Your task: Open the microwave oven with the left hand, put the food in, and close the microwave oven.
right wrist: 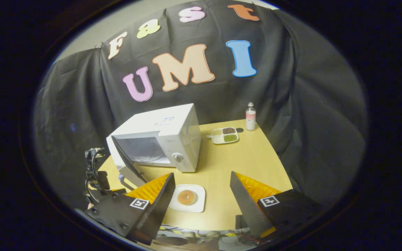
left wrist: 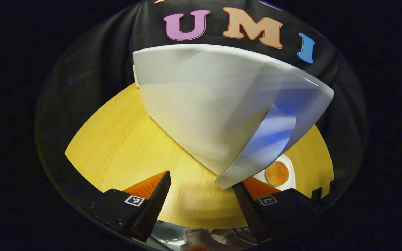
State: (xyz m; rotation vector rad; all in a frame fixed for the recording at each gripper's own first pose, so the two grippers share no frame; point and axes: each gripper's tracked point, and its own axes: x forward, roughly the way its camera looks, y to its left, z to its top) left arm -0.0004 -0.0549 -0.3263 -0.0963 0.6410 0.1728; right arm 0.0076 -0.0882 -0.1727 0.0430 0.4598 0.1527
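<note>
Door-opening step, by the look of it: microwave (right wrist: pixel 159 139) door (right wrist: pixel 126 162) swung partway out beside wide-open, empty left tongs (left wrist: pixel 201 195); bun on white plate (right wrist: pixel 188 198) waiting on the surface (right wrist: pixel 253 164) between open right tongs (right wrist: pixel 201 195); next, likely grasping the plate.

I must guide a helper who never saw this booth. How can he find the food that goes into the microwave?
Start at the white microwave on the yellow table. Before its open door lies a white square plate with one round brown bun; the divided tray behind holds grains.

Wooden table (right wrist: pixel 257 164): microwave (right wrist: pixel 173 139), plate (right wrist: pixel 198 205), tray (right wrist: pixel 224 135), bottle (right wrist: pixel 250 117).
</note>
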